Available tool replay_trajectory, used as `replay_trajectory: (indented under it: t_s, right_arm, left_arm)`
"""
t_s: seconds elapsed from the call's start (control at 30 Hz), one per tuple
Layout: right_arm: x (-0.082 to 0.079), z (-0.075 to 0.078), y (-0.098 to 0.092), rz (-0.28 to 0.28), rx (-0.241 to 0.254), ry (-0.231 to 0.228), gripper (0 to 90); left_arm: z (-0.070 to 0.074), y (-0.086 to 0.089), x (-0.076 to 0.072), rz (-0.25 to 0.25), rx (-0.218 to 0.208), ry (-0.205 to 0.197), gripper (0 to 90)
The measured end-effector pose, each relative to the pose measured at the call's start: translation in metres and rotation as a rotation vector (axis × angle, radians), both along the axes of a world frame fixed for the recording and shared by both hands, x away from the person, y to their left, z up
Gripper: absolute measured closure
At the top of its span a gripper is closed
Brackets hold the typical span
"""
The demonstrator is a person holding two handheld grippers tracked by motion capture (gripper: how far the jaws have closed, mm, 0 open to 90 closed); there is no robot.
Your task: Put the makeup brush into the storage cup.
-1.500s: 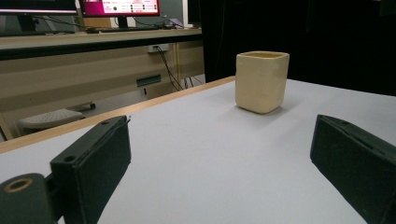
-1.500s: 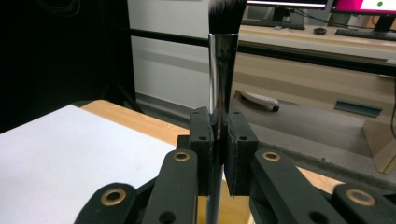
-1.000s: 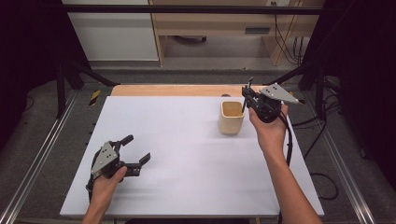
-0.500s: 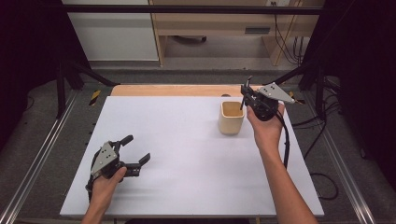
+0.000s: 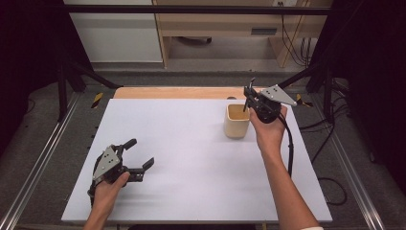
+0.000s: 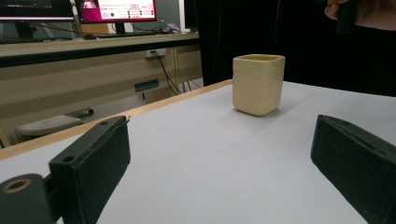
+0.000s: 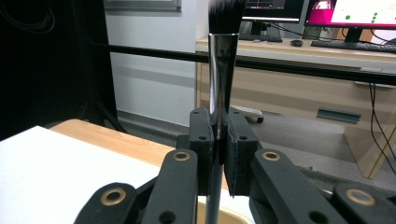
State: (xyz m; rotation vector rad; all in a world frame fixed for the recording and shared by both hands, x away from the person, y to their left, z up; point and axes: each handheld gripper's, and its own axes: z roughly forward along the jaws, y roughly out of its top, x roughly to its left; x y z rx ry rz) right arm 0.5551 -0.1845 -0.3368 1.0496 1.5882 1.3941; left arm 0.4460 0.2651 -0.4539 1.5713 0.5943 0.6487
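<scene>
my right gripper point(image 7: 218, 140), clamped on an upright brush point(image 7: 223, 56), hovers over the cup point(image 5: 237, 120) near the tabletop's far edge; next, lower it in.

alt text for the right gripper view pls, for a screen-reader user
The right hand-held gripper is shut on a brush, held upright with its dark bristles at the top and its handle running down toward a cream cup below. Behind are a wooden table edge and desks with monitors.
</scene>
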Motion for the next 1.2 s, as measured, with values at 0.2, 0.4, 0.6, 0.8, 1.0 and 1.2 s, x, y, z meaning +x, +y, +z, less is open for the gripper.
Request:
replay_trajectory:
  t_s: [0.2,0.4,0.6,0.8,1.0,1.2]
  right_arm:
    - [0.003,-0.003,0.001,-0.007,-0.003,0.003,83.5]
    - [0.004,-0.005,0.003,-0.005,-0.002,0.006,83.5]
    - [0.005,-0.006,0.005,-0.004,-0.005,0.008,83.5]
    - [0.006,-0.008,0.007,0.008,-0.009,0.007,83.5]
    - [0.008,-0.011,0.008,0.007,-0.010,0.014,83.5]
    - [0.009,-0.015,0.009,0.010,-0.015,0.022,83.5]
  left_arm:
    - [0.000,0.000,0.000,-0.002,0.003,-0.001,4.7]
    - [0.000,0.000,-0.001,-0.005,0.003,-0.003,4.6]
    - [0.001,0.000,-0.001,-0.003,0.000,-0.009,4.6]
    - [0.001,0.000,-0.001,-0.002,0.001,-0.010,4.6]
    - [0.001,0.000,-0.001,-0.003,-0.001,-0.015,4.6]
    - [0.001,0.001,-0.001,-0.001,-0.002,-0.014,4.6]
